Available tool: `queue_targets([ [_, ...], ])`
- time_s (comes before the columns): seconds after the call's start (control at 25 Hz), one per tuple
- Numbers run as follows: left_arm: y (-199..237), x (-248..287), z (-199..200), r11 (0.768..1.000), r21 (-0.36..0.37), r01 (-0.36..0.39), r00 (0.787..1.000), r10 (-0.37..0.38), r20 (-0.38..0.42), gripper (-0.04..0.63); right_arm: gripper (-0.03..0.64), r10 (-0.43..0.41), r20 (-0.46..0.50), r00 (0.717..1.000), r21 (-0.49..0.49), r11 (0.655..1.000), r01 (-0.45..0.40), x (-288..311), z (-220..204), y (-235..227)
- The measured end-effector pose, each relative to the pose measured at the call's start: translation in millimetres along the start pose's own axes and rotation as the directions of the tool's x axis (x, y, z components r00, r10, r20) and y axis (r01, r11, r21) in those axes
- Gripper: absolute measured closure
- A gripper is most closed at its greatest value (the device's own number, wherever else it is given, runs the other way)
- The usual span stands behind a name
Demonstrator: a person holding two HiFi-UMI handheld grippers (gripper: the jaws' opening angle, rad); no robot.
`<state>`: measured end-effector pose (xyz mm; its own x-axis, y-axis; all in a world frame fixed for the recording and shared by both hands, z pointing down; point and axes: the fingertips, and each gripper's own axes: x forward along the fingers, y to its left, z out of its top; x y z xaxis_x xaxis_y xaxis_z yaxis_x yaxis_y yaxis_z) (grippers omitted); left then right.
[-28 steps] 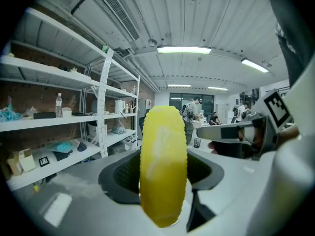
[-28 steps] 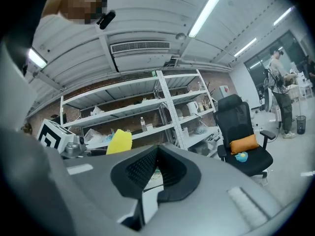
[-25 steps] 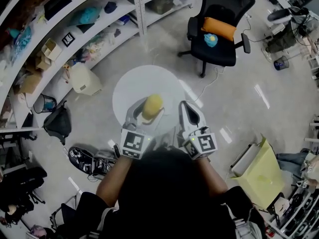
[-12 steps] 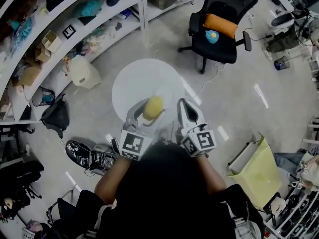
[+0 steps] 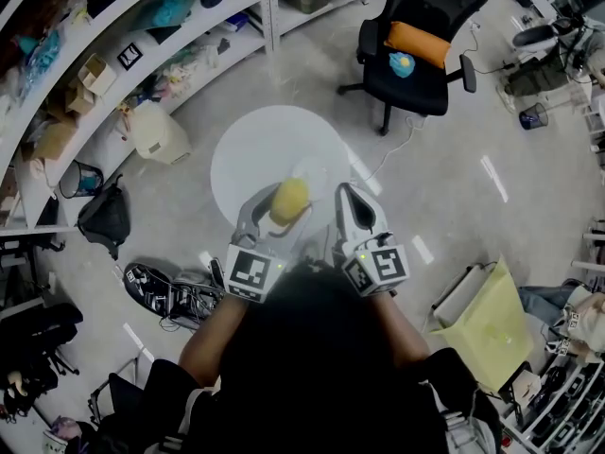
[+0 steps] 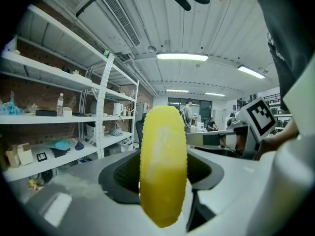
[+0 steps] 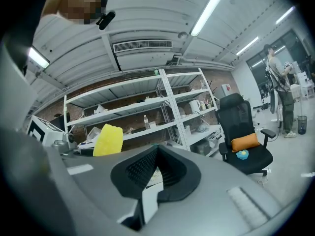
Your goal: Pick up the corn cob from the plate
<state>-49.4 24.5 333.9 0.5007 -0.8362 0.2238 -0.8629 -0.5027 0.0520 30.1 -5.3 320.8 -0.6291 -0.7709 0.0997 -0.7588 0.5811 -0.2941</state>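
Yellow corn cob (image 5: 289,200), pinched upright between the two jaws of the left gripper (image 5: 281,206) and lifted clear above the near edge of a round white surface (image 5: 255,154). In the left gripper view, cob (image 6: 163,166) filling the middle of the frame, standing on end, rows of kernels along its sides, a pale sheen down its upper half, dark jaw pads spread wide on either side of it and pressing against it.

Just to the right, the right gripper (image 5: 354,201), jaws pressed together with nothing between them, held level beside the left one and apart from it. In the right gripper view, black ribbed pads meeting in a narrow V, and the top of the cob (image 7: 108,140) peeking up at far left.

Nearer, a marker cube (image 5: 250,272) on the left gripper and another marker cube (image 5: 378,268) on the right gripper, both with black-and-white squares. Behind them, bare forearms (image 5: 213,334) and dark clothing of the person holding the tools.

Around the surface, pale glossy floor (image 5: 454,187). Far right, a black office chair (image 5: 416,83) with an orange cushion (image 5: 418,45) on its seat. Far left, long white shelving (image 5: 142,55) crowded with small boxes and clutter, a cream-coloured bin (image 5: 156,132) at its foot, a black bag (image 5: 104,220) nearer. Near left, a pair of patterned shoes (image 5: 175,296). Near right, a yellow-green bag (image 5: 492,329).
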Motion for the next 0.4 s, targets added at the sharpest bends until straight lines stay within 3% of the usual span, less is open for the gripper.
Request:
queue_targets([
  [0.4,-1.7,-3.1,-0.1,1.000,-0.019,0.002,1.000,-0.002,0.003,0.327,0.609,0.010,-0.001,1.000,0.003,1.000,-0.010,-0.4,2.7,3.2],
])
